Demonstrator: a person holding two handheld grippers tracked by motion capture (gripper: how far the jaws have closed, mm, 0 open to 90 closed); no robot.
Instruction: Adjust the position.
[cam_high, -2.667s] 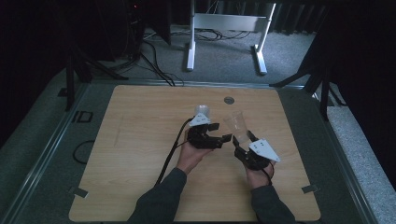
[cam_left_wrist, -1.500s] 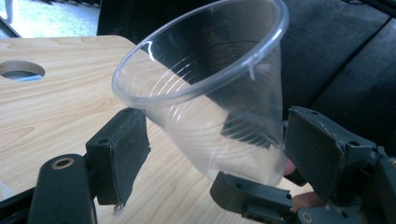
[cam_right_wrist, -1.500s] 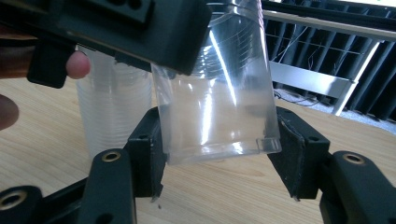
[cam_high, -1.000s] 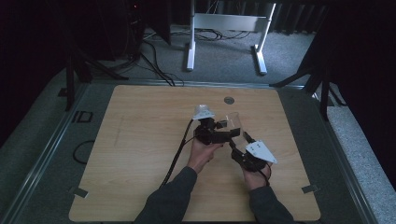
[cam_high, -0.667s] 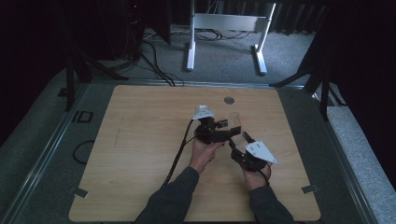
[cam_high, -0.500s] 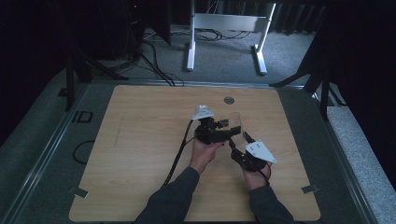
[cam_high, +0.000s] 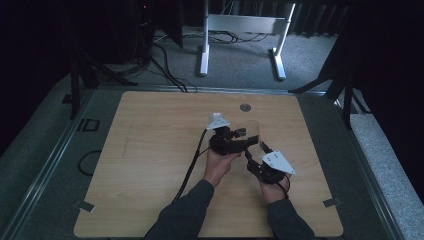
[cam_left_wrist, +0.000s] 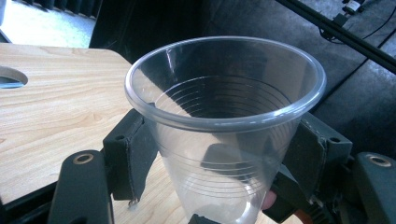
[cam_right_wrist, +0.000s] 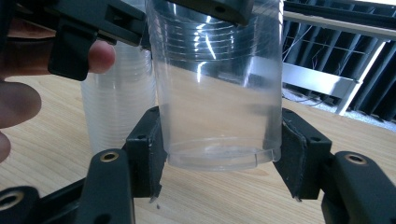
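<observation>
In the high view, a clear plastic cup (cam_high: 252, 131) is seen above the wooden table (cam_high: 150, 165), right of centre, with both grippers brought to it. The left gripper (cam_high: 246, 140) is held from the left by the left hand (cam_high: 218, 161), and the right gripper (cam_high: 255, 152), with its grey three-cornered plate, is held from the near side by the right hand (cam_high: 271, 186). A round hole (cam_high: 245, 107) is cut in the table toward its far edge. Beyond the table, grey carpet, a tangle of cables (cam_high: 170, 65) and a white frame stand (cam_high: 240, 30) are made out in a dim room (the edges are lost in darkness).

In the left gripper view, the open mouth of the cup (cam_left_wrist: 224, 93) is looked into from above, and the cup's ribbed wall is clamped between the two black jaws, one pad on each side.

In the right gripper view, the cup's base (cam_right_wrist: 219, 158) is seen lifted clear of the wood. The right gripper's jaws are set close on either side of the lower wall; whether they press it cannot be told. Here a second stack of cups (cam_right_wrist: 116, 112) is revealed, standing on the table behind, and a fingertip (cam_right_wrist: 100, 53) of the other hand is seen at upper left.
</observation>
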